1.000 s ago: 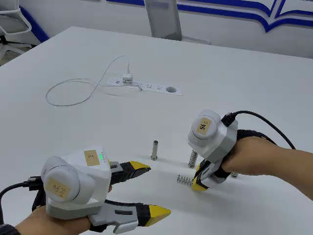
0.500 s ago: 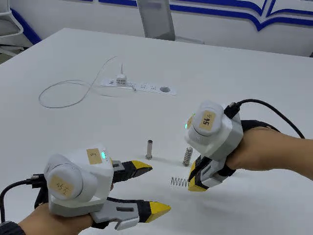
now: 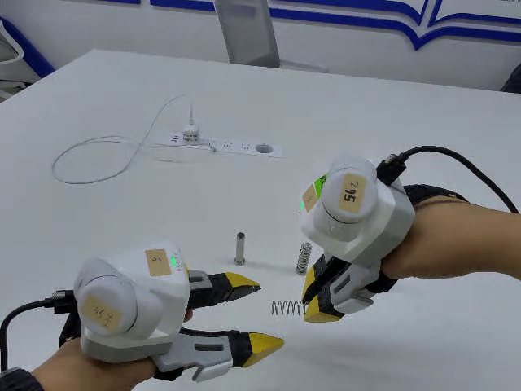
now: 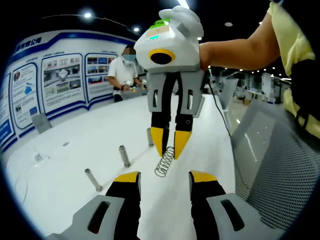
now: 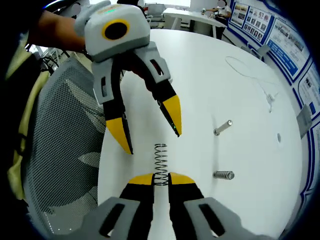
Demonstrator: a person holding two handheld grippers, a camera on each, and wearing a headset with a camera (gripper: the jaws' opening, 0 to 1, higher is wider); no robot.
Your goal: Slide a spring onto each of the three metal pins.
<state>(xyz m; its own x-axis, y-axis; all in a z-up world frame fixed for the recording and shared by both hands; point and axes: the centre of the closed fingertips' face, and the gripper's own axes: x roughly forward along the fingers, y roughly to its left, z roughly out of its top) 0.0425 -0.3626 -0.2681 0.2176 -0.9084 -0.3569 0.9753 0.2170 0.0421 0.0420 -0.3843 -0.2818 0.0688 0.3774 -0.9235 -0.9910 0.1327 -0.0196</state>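
So the right tool [image 3: 313, 303] is pinched shut on one end of a loose spring [image 3: 285, 307]. The rest of the coil sticks straight out past its yellow tips, lying roughly level just over the white surface [image 3: 122, 228]. In the right gripper view you can see the coil caught between the two tips and running forward from them.

The left tool [image 3: 254, 316] is wide open with nothing in it. It sits facing the right tool, and the free end of the spring points into the gap between its two tips without touching either one. From the left gripper view the spring hangs off the right tool's tips, just ahead of the left tool's own jaws.

The pins stand upright on the surface beyond the left tool's tips. There's a bare pin [image 3: 239, 248] off to the far side of the spring. A pin with a spring on it [image 3: 304, 257] stands just beside the right tool's body. The left gripper view also shows a third pin [image 4: 150, 136], right behind the right tool's tips. It's too small for me to say whether it has a coil on it.

Well past both tools, a white power strip [image 3: 228, 145] lies flat, with a thin cable [image 3: 98, 159] looping away from it.
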